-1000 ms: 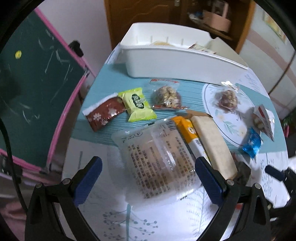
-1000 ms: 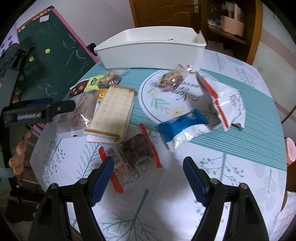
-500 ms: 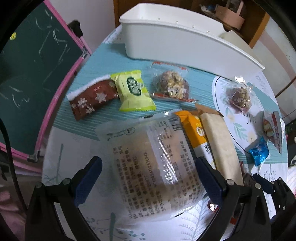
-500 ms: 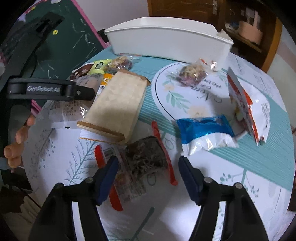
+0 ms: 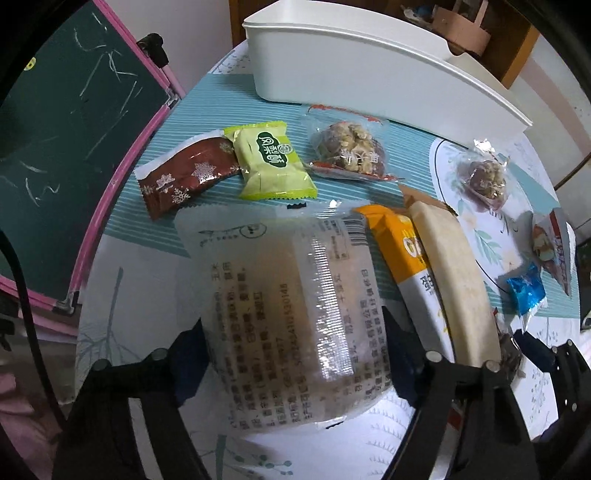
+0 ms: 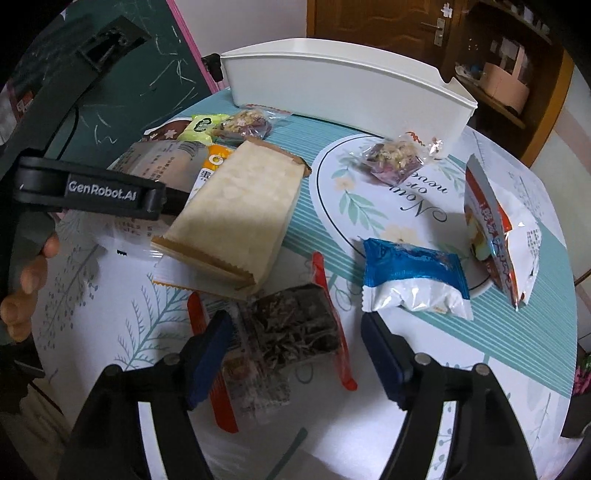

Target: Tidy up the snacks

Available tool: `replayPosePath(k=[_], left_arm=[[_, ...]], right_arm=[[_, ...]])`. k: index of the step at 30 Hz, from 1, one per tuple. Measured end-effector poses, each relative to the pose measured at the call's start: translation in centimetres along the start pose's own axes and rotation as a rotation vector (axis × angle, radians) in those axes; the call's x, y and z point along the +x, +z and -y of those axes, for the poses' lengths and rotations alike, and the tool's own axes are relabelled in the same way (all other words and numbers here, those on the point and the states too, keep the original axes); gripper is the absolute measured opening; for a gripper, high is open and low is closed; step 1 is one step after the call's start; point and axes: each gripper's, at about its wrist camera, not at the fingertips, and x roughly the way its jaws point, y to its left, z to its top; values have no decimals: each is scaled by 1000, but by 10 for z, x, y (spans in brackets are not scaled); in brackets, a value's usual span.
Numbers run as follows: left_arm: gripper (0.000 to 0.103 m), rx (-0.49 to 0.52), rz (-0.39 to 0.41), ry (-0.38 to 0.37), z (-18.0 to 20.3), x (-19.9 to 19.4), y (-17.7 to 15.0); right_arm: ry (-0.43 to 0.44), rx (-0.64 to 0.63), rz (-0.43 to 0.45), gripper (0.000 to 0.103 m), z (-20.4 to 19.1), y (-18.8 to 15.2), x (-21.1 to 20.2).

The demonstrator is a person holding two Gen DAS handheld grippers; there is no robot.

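Covering the round table, a teal-and-white leaf-patterned cloth was seen, with a chalkboard beyond the left gripper and a wooden door behind the white bin. The clear printed packet was flanked by the left gripper's blue pads, pressed against its sides. The dark snack packet lay between the right gripper's spread pads, untouched. Compared with half a second earlier, the left pads had been drawn inward and both packets were brought nearer the cameras.
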Motion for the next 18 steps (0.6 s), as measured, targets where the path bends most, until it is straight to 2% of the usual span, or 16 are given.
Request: replayPosePath(k=[1,3,4,8,18], left_arm=[[76,12,4,4,2,-2,-2],[75,40,11,19,3,-6,-7],[74,47,11,19,5,-7,-10],[73,84,16,25,13,-15,-22],[73,130,40,-28,13,-52,-51]], right_arm=[[1,-4,5,72,0,-1,0],[0,2,20,60,2,-2,-2],[10,1,24,46,2,-2,-5],[14,23,16,43,4,-3,-7],[29,105,-6,42,4,-16,-25]])
